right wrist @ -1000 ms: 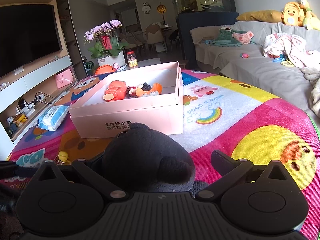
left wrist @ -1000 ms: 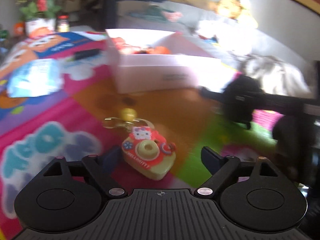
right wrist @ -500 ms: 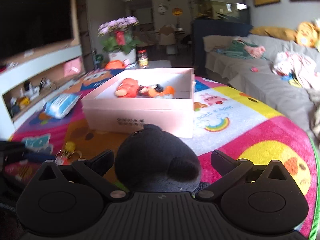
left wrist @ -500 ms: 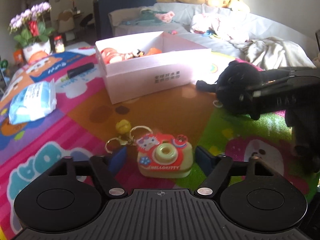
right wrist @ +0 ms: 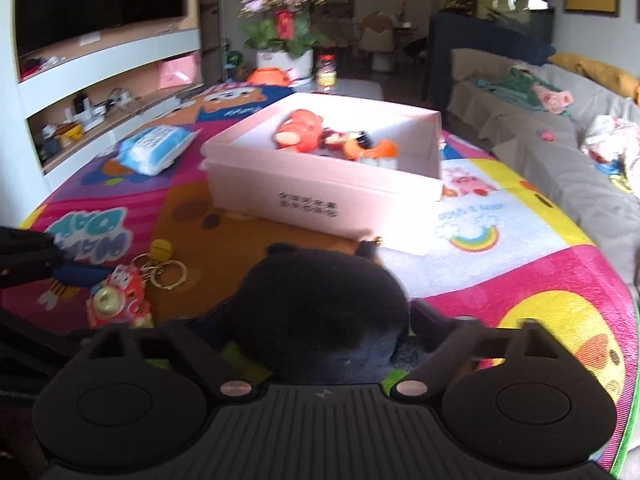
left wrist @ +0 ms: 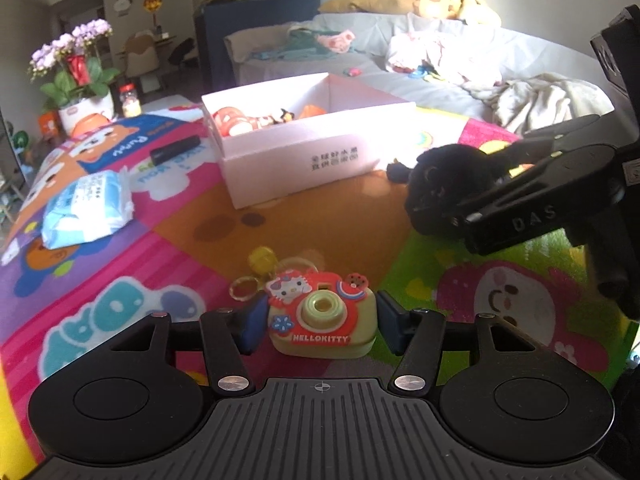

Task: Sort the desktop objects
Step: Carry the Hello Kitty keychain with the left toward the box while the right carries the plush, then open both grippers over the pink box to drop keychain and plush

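A colourful play mat (left wrist: 120,248) fills the scene, with an open pink box (left wrist: 304,152) standing at its far middle, a few small toys already inside.

The left gripper (left wrist: 318,322) sits low at the near edge of the mat, its two blue-padded fingers set to either side of a small Hello Kitty toy camera (left wrist: 322,314). The camera faces the lens, its wider side running left to right across the gap between the fingers — the pads look to be at or just off its sides, and I cannot tell if they press it. Its key rings (left wrist: 256,276) trail away on the far left side.

The right gripper (right wrist: 320,328) holds a black plush toy (right wrist: 320,308) between its fingers, to the right of the camera.

The box lies straight ahead and beyond both grippers — the plush is the nearer to it.
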The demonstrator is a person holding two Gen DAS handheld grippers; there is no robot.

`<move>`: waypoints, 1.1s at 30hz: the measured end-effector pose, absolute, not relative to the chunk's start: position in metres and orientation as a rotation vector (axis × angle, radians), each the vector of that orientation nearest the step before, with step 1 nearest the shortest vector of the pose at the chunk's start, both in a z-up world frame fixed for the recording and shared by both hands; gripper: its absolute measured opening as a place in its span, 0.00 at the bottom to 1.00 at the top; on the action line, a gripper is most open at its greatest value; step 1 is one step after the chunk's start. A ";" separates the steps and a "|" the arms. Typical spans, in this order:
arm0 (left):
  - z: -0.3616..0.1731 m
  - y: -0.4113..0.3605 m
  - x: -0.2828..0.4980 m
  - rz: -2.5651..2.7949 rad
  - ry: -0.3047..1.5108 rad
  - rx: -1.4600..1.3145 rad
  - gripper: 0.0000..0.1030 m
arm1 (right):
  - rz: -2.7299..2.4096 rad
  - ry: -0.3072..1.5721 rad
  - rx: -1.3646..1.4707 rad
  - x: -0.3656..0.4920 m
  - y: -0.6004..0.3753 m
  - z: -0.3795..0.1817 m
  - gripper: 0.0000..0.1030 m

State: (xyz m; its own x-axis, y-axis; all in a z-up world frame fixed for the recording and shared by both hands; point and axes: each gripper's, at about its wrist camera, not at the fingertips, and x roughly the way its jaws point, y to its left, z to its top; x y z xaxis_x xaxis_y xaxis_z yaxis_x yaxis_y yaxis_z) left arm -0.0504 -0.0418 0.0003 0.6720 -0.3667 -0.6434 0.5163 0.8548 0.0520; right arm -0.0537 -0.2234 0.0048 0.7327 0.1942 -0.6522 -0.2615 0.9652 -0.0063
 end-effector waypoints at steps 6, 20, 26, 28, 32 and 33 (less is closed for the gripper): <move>0.038 -0.035 -0.043 -0.487 0.576 0.241 0.60 | 0.306 0.575 -0.139 -0.077 -0.230 0.058 0.83; 0.100 -0.084 0.066 -0.390 0.252 0.192 0.65 | 0.169 0.241 -0.034 -0.059 -0.267 0.160 0.83; 0.055 -0.057 0.052 -0.443 0.359 0.188 0.88 | 0.146 0.317 -0.024 -0.020 -0.266 0.151 0.83; 0.039 -0.046 0.045 -0.437 0.419 0.193 0.91 | 0.162 0.350 -0.007 -0.003 -0.262 0.149 0.83; 0.020 -0.023 0.041 -0.410 0.506 0.156 0.93 | 0.199 0.428 0.030 0.045 -0.249 0.141 0.83; 0.018 -0.017 0.040 -0.402 0.514 0.146 0.93 | 0.202 0.449 0.037 0.059 -0.245 0.138 0.83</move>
State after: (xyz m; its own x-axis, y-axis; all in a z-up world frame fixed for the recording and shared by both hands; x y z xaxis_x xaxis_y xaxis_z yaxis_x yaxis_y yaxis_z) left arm 0.0402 -0.0174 0.0176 0.7952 -0.3364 -0.5045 0.4085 0.9121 0.0357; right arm 0.0592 -0.2455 0.1379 0.8814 0.2018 -0.4271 -0.1856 0.9794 0.0798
